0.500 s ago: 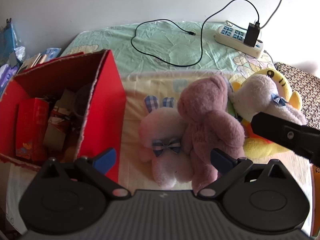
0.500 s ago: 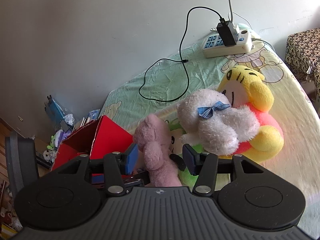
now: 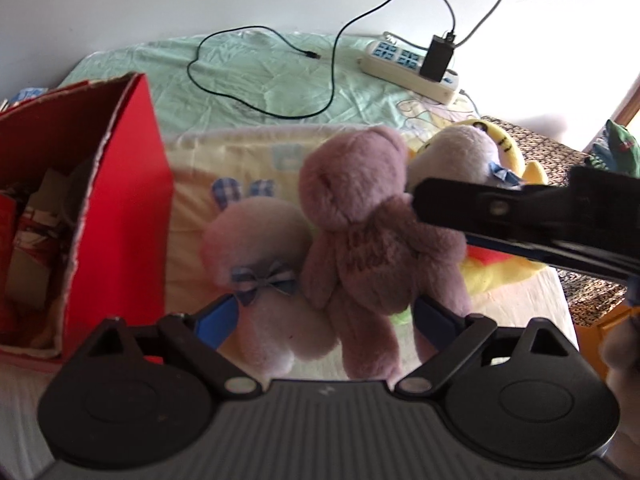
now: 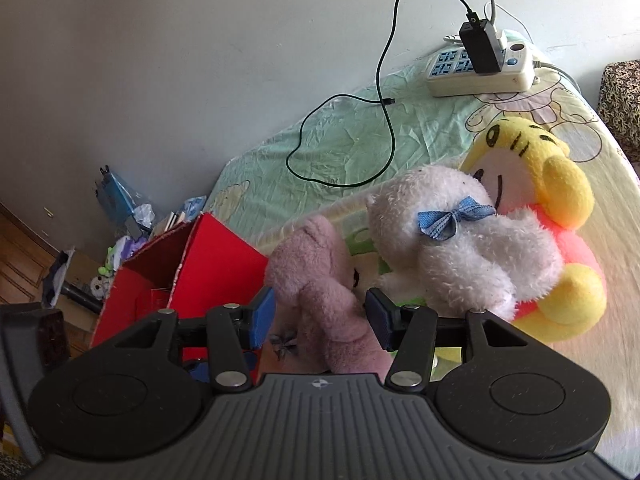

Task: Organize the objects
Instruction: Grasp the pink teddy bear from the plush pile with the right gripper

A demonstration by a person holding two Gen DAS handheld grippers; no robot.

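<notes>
1. The red cardboard box stands open at the left of the bed, already part-filled; it looks like the place the toys go.
2. The yellow plush and the white plush with a blue bow lie stacked at the right, untouched.
3. The step in hand seems to be picking the mauve teddy bear, which leans beside a pale bunny plush.
4. The right gripper stands half open with the bear's body between its pads; I cannot tell whether they press the fur.
5. The left gripper is spread wide, holding nothing, both toys' lower parts between its tips.
6. Next: close firmly on the bear, lift clear, carry it over the box.
</notes>
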